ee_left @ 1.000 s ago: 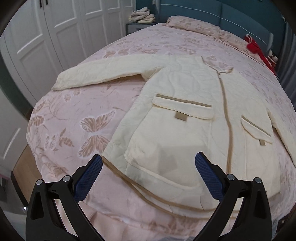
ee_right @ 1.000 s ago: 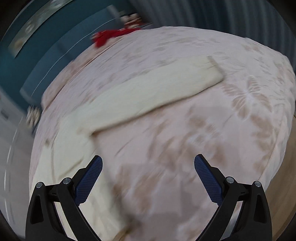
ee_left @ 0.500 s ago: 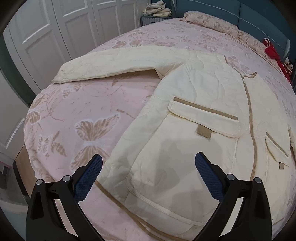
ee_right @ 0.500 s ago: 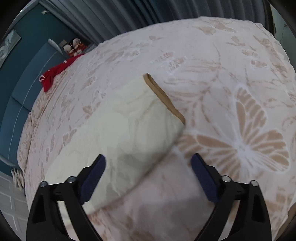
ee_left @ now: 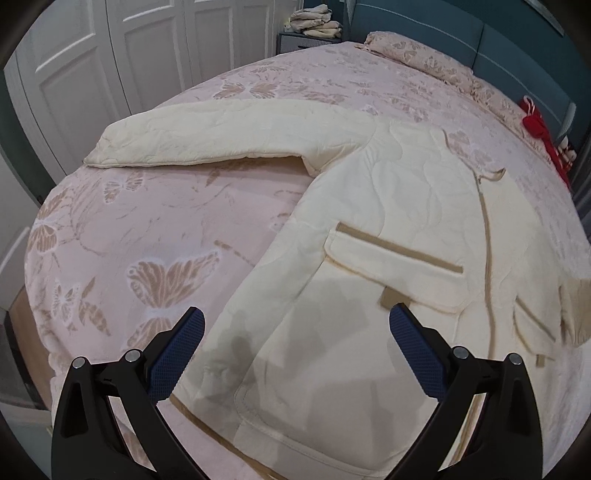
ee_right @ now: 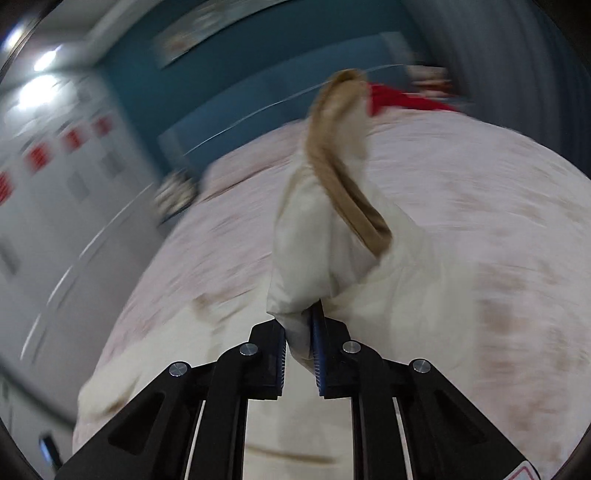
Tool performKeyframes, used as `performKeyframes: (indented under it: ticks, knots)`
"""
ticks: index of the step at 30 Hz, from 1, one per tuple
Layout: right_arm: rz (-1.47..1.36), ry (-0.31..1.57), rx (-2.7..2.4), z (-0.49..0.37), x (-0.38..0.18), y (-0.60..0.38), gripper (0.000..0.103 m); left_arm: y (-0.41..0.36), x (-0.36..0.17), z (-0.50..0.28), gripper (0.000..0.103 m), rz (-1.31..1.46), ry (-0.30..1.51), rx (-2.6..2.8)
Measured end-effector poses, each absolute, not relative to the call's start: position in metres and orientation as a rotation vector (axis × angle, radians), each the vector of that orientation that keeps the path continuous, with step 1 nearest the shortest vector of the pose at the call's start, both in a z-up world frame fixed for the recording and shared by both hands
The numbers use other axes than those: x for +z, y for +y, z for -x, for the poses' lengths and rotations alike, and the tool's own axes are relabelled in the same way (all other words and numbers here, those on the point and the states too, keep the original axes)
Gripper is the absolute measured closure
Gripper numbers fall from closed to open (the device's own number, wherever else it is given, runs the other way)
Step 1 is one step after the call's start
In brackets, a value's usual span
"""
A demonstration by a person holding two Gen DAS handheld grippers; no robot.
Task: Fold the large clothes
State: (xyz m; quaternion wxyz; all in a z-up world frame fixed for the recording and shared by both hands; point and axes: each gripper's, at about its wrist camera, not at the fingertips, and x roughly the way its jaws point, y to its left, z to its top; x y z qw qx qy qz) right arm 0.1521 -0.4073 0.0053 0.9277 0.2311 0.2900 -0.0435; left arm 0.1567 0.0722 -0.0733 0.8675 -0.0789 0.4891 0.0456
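A cream quilted jacket (ee_left: 388, 236) with tan trim lies front up on the pink butterfly bedspread (ee_left: 155, 229). Its one sleeve (ee_left: 229, 136) stretches out to the left. My left gripper (ee_left: 295, 339) is open and empty, hovering over the jacket's lower hem near a flap pocket (ee_left: 399, 258). My right gripper (ee_right: 299, 343) is shut on the other sleeve (ee_right: 317, 236) near its tan cuff and holds it lifted off the bed; that view is motion-blurred. The lifted cuff shows at the right edge of the left wrist view (ee_left: 576, 310).
White wardrobe doors (ee_left: 110, 55) stand left of the bed. A teal headboard (ee_left: 517, 44) and a pillow (ee_left: 417, 55) are at the far end, with a red item (ee_left: 539, 125) beside it. Folded clothes (ee_left: 314, 24) sit on a nightstand.
My right gripper closed on the sleeve cuff and lifted it up off the bed. My left gripper drifted left and a bit closer along the jacket's hem, still open.
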Motion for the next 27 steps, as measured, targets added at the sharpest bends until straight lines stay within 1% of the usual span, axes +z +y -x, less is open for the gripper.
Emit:
performKeyframes:
  ticks: [2,3,4,5,6,7,8,10,12,16,20,22,23,25,26,27]
  knots:
    - [-0.411,0.655,0.088,-0.182,-0.005,-0.326,0.084,0.076,-0.068,-0.159,0.005,0.191,1.009,0.089]
    - [-0.392,0.678,0.142,-0.189,-0.013,-0.299,0.083,0.079,-0.065,-0.16,0.005,0.203,1.002,0.083]
    - [-0.356,0.718,0.203,-0.199,-0.027,-0.263,0.078,0.08,-0.063,-0.163,0.005,0.219,0.998,0.074]
    - [-0.319,0.763,0.244,-0.206,-0.042,-0.232,0.069,0.081,-0.061,-0.165,0.005,0.237,0.997,0.061]
    - [-0.295,0.796,0.266,-0.209,-0.055,-0.212,0.063,0.082,-0.059,-0.168,0.005,0.257,0.995,0.046]
    - [-0.282,0.826,0.287,-0.209,-0.067,-0.193,0.054,0.083,-0.058,-0.171,0.005,0.279,0.992,0.027]
    - [-0.284,0.848,0.304,-0.206,-0.078,-0.181,0.049,0.083,-0.058,-0.176,0.005,0.309,0.989,0.002]
    - [-0.31,0.875,0.3,-0.197,-0.092,-0.179,0.045,0.08,-0.06,-0.19,0.005,0.37,0.99,-0.054]
    - [-0.363,0.894,0.267,-0.187,-0.102,-0.198,0.042,0.073,-0.067,-0.203,0.005,0.408,1.008,-0.09]
    - [-0.518,0.889,0.103,-0.148,-0.112,-0.263,0.038,0.047,-0.091,-0.231,0.005,0.481,1.077,-0.169]
    - [-0.648,0.857,-0.11,-0.129,-0.122,-0.347,0.037,0.021,-0.118,-0.254,0.006,0.549,1.149,-0.197]
    - [-0.689,0.823,-0.172,-0.124,-0.124,-0.376,0.037,0.015,-0.125,-0.26,0.011,0.569,1.153,-0.201]
    - [-0.702,0.812,-0.204,-0.123,-0.126,-0.39,0.037,0.009,-0.128,-0.264,0.017,0.558,1.162,-0.193]
    - [-0.738,0.808,-0.247,-0.131,-0.133,-0.413,0.037,0.005,-0.128,-0.267,0.034,0.545,1.163,-0.201]
    - [-0.758,0.805,-0.255,-0.135,-0.137,-0.418,0.037,0.002,-0.128,-0.27,0.047,0.534,1.176,-0.214]
    - [-0.78,0.802,-0.263,-0.14,-0.141,-0.424,0.037,0.002,-0.129,-0.272,0.054,0.525,1.185,-0.213]
